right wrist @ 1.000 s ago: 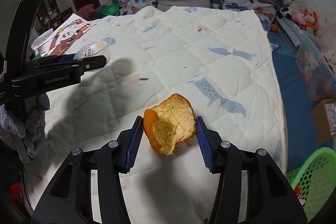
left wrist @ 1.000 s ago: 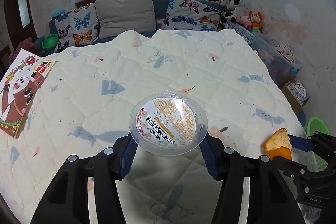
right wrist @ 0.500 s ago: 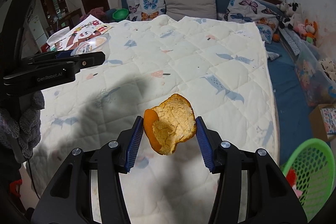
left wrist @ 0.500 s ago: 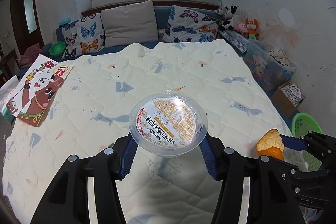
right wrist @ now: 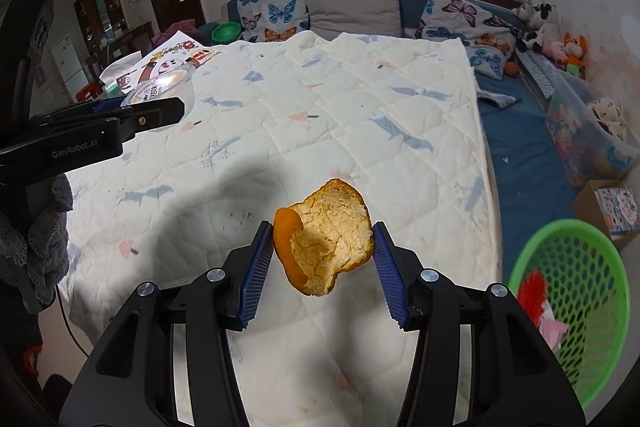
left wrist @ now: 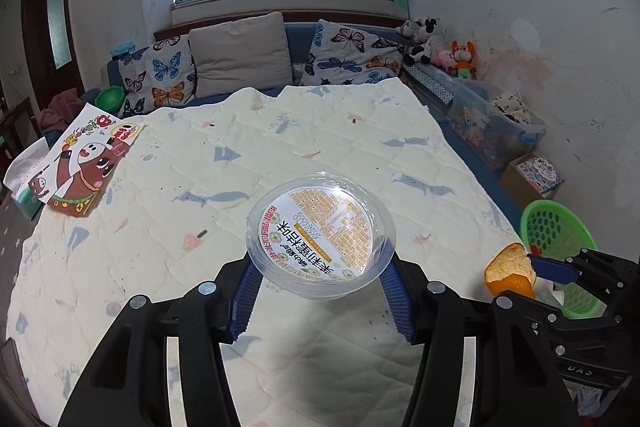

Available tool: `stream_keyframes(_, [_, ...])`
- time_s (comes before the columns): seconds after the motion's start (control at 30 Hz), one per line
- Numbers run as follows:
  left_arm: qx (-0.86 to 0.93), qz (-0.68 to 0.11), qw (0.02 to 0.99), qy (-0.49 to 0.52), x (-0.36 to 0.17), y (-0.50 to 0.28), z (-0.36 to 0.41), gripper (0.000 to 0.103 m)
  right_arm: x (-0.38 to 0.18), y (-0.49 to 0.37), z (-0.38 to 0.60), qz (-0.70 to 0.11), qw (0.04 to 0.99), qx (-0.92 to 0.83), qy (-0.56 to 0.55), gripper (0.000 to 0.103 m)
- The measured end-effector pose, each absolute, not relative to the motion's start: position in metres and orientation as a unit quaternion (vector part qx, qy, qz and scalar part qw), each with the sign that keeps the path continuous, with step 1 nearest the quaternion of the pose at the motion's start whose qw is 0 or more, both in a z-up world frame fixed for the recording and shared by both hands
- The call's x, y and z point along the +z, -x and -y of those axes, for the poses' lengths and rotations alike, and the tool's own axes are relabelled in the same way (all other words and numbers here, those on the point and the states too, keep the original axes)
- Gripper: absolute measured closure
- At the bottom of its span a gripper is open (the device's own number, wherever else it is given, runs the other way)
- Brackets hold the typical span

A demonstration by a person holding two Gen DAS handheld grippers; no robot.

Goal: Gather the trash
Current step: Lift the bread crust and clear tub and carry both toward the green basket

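Left gripper (left wrist: 320,301) is clamping a clear round plastic lidded tub (left wrist: 321,235), right gripper (right wrist: 322,277) is pinching a curled orange peel (right wrist: 326,237), both hanging above the cream quilted bed (right wrist: 340,115); peel grip looking edge-only, risking slipping short of the green mesh basket (right wrist: 576,311)
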State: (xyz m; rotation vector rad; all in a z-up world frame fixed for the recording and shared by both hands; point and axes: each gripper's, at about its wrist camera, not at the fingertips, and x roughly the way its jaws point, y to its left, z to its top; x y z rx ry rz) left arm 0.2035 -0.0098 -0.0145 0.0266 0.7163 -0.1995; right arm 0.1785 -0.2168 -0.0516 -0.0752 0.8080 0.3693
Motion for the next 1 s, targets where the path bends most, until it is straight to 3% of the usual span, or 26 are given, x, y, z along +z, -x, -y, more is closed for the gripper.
stream_keyframes(1.0, [-0.182,-0.333,0.925,-0.029,-0.003,-0.16,0.109,0.049,-0.034,-0.12,0.329,-0.37,0.926,0.074,0.007,0.052])
